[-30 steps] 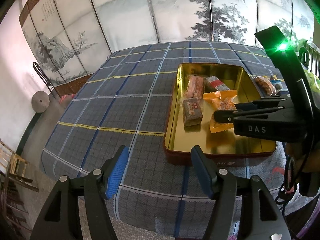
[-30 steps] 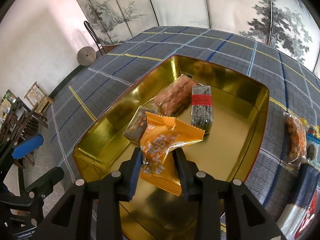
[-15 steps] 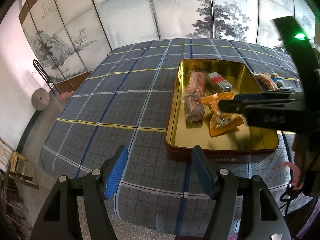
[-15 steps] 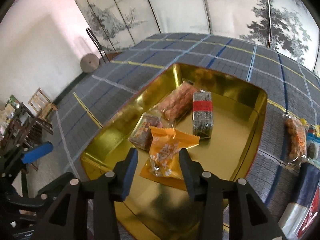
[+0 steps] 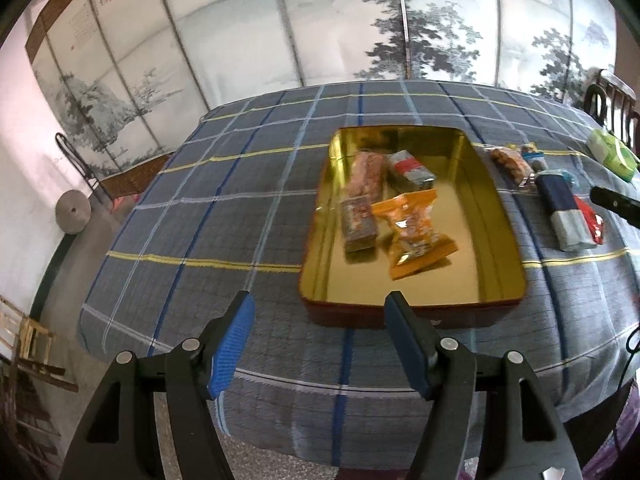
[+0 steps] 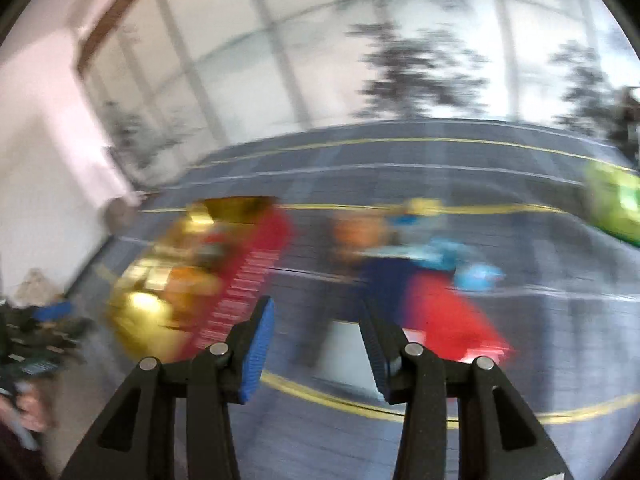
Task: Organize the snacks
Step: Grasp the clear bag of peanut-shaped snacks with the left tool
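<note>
A gold tin tray (image 5: pixel 496 240) with red sides sits on the plaid tablecloth. In it lie an orange snack packet (image 5: pixel 412 236), a brown bar (image 5: pixel 358 220), a long pinkish pack (image 5: pixel 366 172) and a grey pack with a red band (image 5: pixel 410 170). Loose snacks lie right of the tray: a blue and grey pack (image 5: pixel 562 212), a red packet (image 5: pixel 592 222) and a small orange pack (image 5: pixel 510 162). My left gripper (image 5: pixel 318 320) is open and empty at the table's near edge. My right gripper (image 6: pixel 316 332) is open and empty; its view is blurred, with the tray (image 6: pixel 248 280) at left and the loose snacks (image 6: pixel 424 276) ahead.
A green tissue pack (image 5: pixel 612 152) lies at the far right of the table. A painted folding screen (image 5: pixel 360 20) stands behind the table. The floor drops off at left with a round stone (image 5: pixel 72 214) and a wooden chair (image 5: pixel 32 340).
My right gripper let go of the orange packet, which now lies in the tray, and swung right towards the loose snacks. It has nearly left the left wrist view.
</note>
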`<state>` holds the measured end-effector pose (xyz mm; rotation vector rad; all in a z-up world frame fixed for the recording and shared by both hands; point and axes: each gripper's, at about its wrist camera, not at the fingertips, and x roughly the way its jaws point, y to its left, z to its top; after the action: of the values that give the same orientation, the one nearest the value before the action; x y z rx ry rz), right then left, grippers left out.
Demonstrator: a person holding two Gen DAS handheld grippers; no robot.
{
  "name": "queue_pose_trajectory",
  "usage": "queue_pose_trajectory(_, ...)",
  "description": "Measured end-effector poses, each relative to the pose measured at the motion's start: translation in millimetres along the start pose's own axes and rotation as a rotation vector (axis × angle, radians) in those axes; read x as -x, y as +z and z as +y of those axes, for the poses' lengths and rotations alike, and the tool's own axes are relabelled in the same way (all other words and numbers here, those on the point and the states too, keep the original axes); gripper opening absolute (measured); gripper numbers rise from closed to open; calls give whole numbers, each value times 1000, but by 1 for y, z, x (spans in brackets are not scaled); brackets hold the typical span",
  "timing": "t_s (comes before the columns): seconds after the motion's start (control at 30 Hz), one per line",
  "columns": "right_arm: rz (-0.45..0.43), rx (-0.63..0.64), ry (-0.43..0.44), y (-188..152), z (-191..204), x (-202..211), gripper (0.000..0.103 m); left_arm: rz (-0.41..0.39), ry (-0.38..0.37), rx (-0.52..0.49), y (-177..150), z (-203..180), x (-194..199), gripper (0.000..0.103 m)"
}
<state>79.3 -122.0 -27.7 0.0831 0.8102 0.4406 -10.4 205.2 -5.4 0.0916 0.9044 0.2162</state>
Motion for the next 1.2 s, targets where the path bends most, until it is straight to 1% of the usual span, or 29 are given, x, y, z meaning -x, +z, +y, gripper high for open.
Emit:
queue_pose_trajectory(0.03,4,-4,-78,-4,-21,4,44,-1,-8,-7,3,-3,2,64)
queue_pose_trajectory(0.1,4,2,-174,-9,-49,9,44,0,-28,-27,9,-12,5,64)
queue_pose_trajectory(0.13,16,14,-251,-12,-68,10,44,6,-49,-39,15,-17,7,64)
queue_pose_trajectory(0.17,26,21,-298,-15,-79,11,44,10,-79,-52,21,-24,9,65)
queue_pose_trajectory(0.23,45,24,-376,-18,-106,11,44,11,-132,-79,34,-39,15,65)
queue_pose_trajectory(0.3,64,6,-429,-21,-131,12,44,12,-185,-101,50,-53,20,72)
queue_pose_trajectory(0.33,70,-9,-457,-24,-144,12,44,19,-232,-107,63,-64,22,74)
queue_pose_trajectory(0.37,71,-26,-463,-25,-152,12,44,29,-263,-109,72,-70,22,78)
queue_pose_trajectory(0.43,76,-72,-459,-27,-166,12,46,59,-334,-112,95,-88,17,79)
queue_pose_trajectory(0.5,87,-115,-440,-26,-175,10,48,94,-374,-112,116,-107,8,79)
queue_pose_trajectory(0.53,72,-128,-425,-25,-176,12,50,113,-394,-123,128,-121,0,79)
queue_pose_trajectory(0.57,68,-140,-413,-25,-178,12,57,130,-403,-136,137,-131,-7,79)
queue_pose_trajectory(0.6,77,-149,-409,-26,-182,10,60,157,-398,-146,149,-146,-18,79)
queue_pose_trajectory(0.63,74,-148,-405,-25,-181,10,61,174,-395,-150,157,-154,-27,79)
queue_pose_trajectory(0.7,79,-138,-398,-24,-180,7,64,210,-413,-177,172,-174,-47,79)
queue_pose_trajectory(0.73,80,-136,-392,-25,-180,8,65,241,-408,-179,179,-184,-60,79)
queue_pose_trajectory(0.77,78,-139,-385,-25,-180,8,66,264,-395,-172,184,-191,-72,76)
queue_pose_trajectory(0.83,67,-156,-361,-26,-180,10,67,320,-380,-169,194,-203,-100,74)
queue_pose_trajectory(0.87,61,-167,-348,-27,-182,13,67,351,-368,-167,196,-208,-113,70)
queue_pose_trajectory(0.9,52,-181,-331,-29,-183,16,67,375,-354,-162,196,-211,-123,62)
queue_pose_trajectory(0.97,43,-197,-312,-29,-187,18,67,432,-346,-156,196,-217,-143,55)
queue_pose_trajectory(1.03,39,-204,-302,-28,-188,19,67,475,-341,-141,194,-221,-157,55)
queue_pose_trajectory(1.1,37,-206,-294,-28,-188,19,67,483,-346,-140,194,-225,-163,55)
queue_pose_trajectory(1.2,31,-215,-275,-28,-190,20,67,467,-331,-149,196,-231,-166,56)
